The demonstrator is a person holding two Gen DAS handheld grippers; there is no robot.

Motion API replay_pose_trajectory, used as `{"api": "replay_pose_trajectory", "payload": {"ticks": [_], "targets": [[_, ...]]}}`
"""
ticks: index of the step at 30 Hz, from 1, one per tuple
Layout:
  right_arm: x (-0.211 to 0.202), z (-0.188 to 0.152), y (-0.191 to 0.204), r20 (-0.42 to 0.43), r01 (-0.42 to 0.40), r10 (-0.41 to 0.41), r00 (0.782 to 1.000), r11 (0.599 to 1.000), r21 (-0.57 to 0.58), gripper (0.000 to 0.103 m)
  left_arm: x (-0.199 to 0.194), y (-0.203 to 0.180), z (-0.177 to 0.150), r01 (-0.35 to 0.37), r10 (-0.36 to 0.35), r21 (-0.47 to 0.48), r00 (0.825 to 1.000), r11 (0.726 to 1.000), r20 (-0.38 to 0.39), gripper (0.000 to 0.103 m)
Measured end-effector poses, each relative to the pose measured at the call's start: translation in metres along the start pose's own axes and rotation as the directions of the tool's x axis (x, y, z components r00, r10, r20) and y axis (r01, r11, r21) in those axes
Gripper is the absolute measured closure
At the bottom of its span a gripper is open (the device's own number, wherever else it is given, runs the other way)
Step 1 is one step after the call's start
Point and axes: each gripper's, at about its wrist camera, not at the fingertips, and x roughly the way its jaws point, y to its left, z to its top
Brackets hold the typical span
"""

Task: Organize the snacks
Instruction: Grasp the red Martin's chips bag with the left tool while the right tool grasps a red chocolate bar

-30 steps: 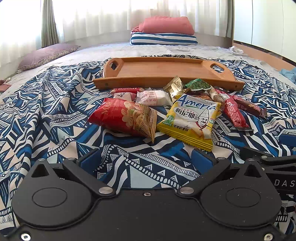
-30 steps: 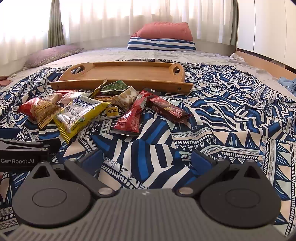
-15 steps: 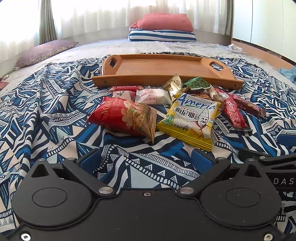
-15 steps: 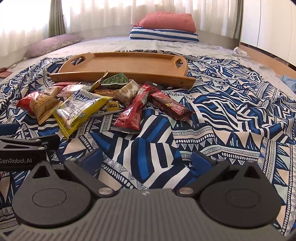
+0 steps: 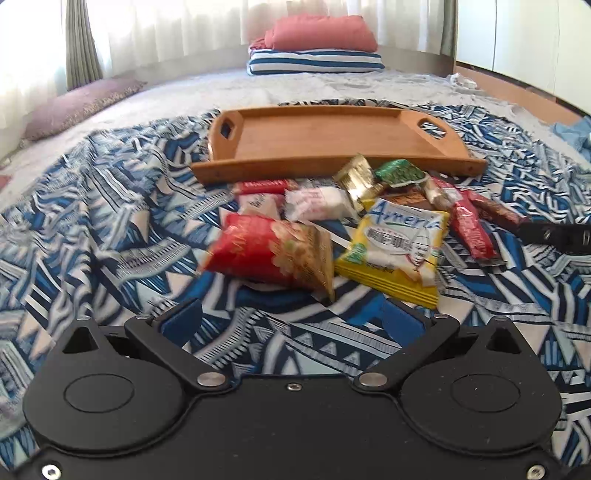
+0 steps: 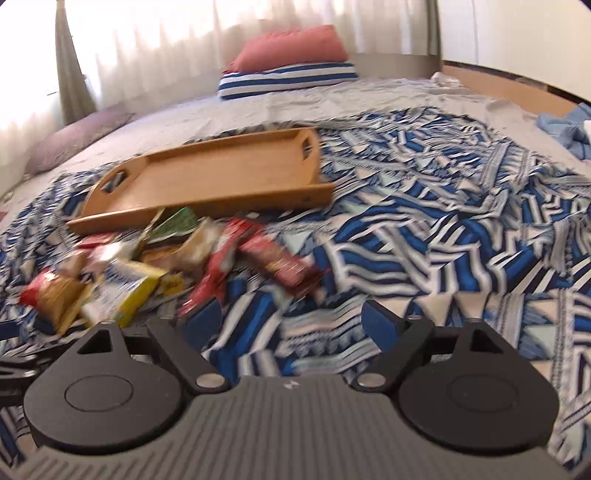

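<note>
Currently, bed: a blue-and-white patterned blanket [image 5: 110, 236] covers the near part, and everything lies on it.
Tray: the wooden tray [image 5: 332, 136] sits at 12 o'clock from the left tool, bare inside, with a handle cut-out at each end; in the right wrist view it [image 6: 221, 173] lies toward 11 o'clock.
Snacks: all are heaped on the blanket just in front of the tray's near rim.
Red bag: the red snack bag [image 5: 269, 254] lies nearest the left tool, at 12 o'clock.
Yellow packet: the yellow packet [image 5: 399, 247] lies beside the red bag at 1 o'clock, touching it.
Other packets: a white packet [image 5: 317, 203], a gold wrapper [image 5: 356, 181] and a green packet [image 5: 399, 171] lie closer to the tray; a red bar [image 5: 471, 229] lies at 2 o'clock.
Left tool: the left tool [image 5: 291, 321] hangs above the blanket with its fingers apart and nothing between them.
Right tool: the right tool [image 6: 290, 321] has its fingers apart and closing, with only blanket between them; the blurred heap lies at 10 o'clock. Its black tip [image 5: 554, 234] shows at 3 o'clock in the left wrist view.
Pillows: a pink pillow [image 5: 321, 33] rests on a striped one [image 5: 314, 62] at the far end.
</note>
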Motion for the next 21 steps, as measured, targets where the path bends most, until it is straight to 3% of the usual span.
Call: {"api": "replay_pose_trajectory", "payload": {"ticks": [3, 10, 14, 19, 21], "targets": [[0.012, 0.012, -0.010, -0.005, 0.061, -0.061, 0.998, 0.997, -0.043, 0.020, 0.000, 0.001, 0.005, -0.047, 0.046, 0.059, 0.999, 0.997, 0.019, 0.000], [0.044, 0.024, -0.007, -0.090, -0.080, 0.070, 0.993, 0.991, -0.109, 0.027, 0.012, 0.010, 0.017, -0.005, 0.005, 0.008, 1.000, 1.000, 0.004, 0.000], [0.057, 0.024, 0.009, -0.096, -0.062, 0.046, 0.994, 0.982, -0.181, 0.034, 0.024, 0.011, 0.021, -0.001, 0.001, -0.012, 1.000, 1.000, -0.013, 0.000], [0.064, 0.028, 0.012, -0.097, -0.065, 0.048, 0.994, 0.981, -0.180, 0.050, 0.039, 0.007, 0.021, -0.052, 0.053, 0.017, 0.998, 0.998, -0.028, 0.000], [0.064, 0.025, 0.012, -0.089, -0.065, 0.049, 0.995, 0.979, -0.194, 0.052, 0.042, 0.009, 0.021, -0.048, 0.047, -0.003, 0.999, 0.999, -0.023, 0.000]]}}
